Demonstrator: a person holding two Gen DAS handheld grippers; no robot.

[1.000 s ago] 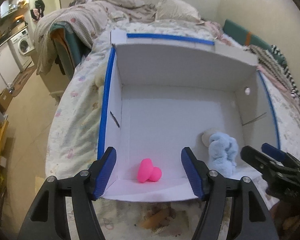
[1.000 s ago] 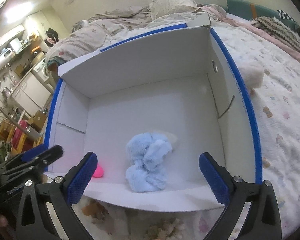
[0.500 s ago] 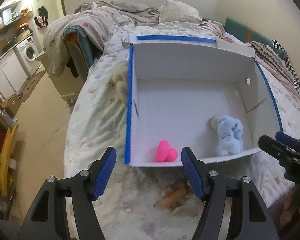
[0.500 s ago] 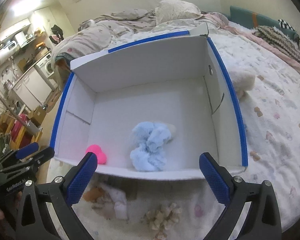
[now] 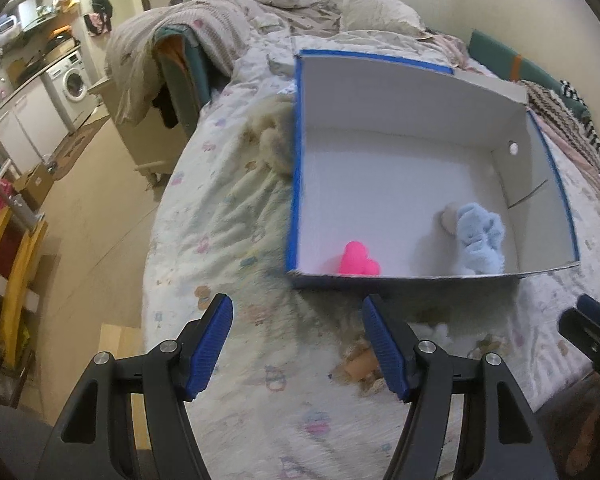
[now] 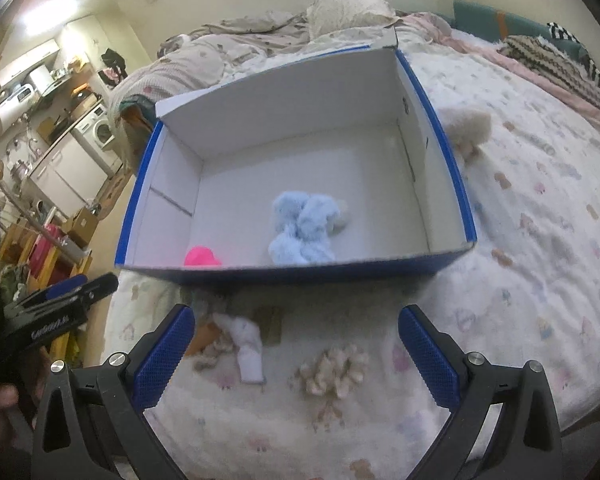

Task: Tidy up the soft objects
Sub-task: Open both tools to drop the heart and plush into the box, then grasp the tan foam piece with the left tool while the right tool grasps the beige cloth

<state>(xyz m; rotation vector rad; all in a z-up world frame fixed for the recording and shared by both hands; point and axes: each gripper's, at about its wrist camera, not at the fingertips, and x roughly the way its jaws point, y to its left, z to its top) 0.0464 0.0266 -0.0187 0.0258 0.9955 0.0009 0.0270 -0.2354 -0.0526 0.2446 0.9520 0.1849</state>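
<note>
Blue-edged and white inside, the box (image 6: 452,184) sits on the bedspread (image 6: 540,248), holding our pink toy (image 6: 202,257) and light blue plush (image 6: 302,226) near its front wall. We hold the left gripper (image 5: 296,344) and right gripper (image 6: 296,352) spread wide, both empty. A white sock (image 6: 248,346), a cream scrunchie (image 6: 332,370) and what may be a brown toy (image 5: 358,366) lie before the box.
</note>
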